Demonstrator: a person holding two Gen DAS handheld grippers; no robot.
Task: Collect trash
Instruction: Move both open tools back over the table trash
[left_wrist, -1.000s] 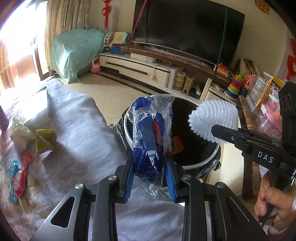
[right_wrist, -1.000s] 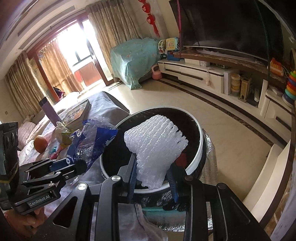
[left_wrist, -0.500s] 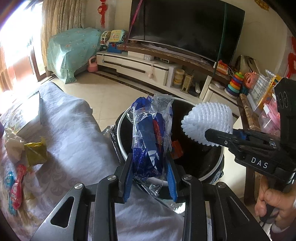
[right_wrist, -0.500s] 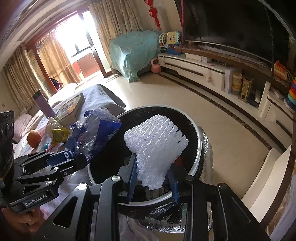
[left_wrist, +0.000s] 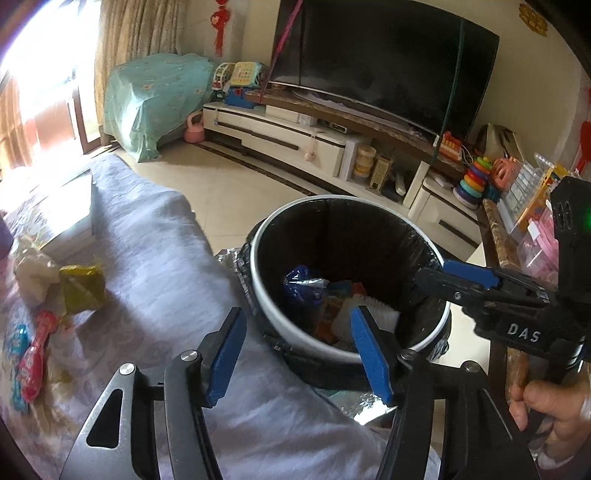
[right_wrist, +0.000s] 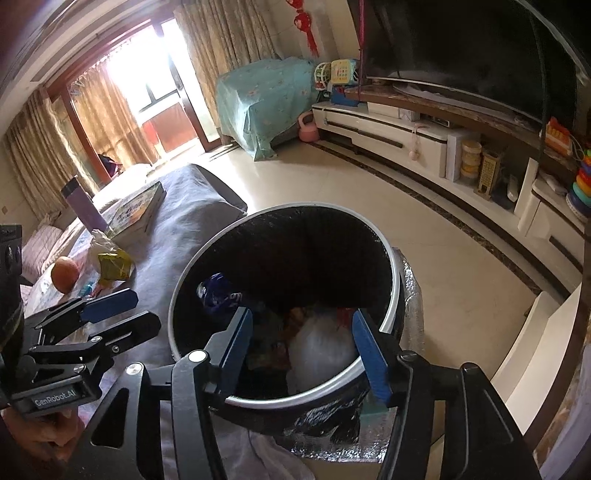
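Since a second ago both loads have gone from the jaws: the blue plastic wrapper (left_wrist: 301, 282) and the white foam net (left_wrist: 373, 314) now lie inside the trash bin (left_wrist: 258, 258), among other scraps at its bottom. We note the left gripper (left_wrist: 297, 347) released, jaws opening with nothing between its blue pads, poised over the near rim of the bin. The right gripper (right_wrist: 301, 345) is likewise let go, jaws opening and holding nothing, over the bin's near edge; in its view the foam shows as a pale lump (right_wrist: 321, 343) low in the bin and the wrapper sits at the left inside wall (right_wrist: 218, 291). The bin is black-lined with a white rim and stands on the floor just right of a table draped in a grey cloth (left_wrist: 155, 258). Further trash lies on that cloth, well left of the bin: a yellow crumpled packet (left_wrist: 83, 286), a whitish wad (left_wrist: 35, 275) touching it, and a red and a blue candy wrapper (left_wrist: 33, 358) nearer us. An orange fruit (right_wrist: 64, 275) and a book (right_wrist: 138, 212) sit farther along the table. A hand (left_wrist: 550, 413) grips the right tool's handle at lower right of the left view.
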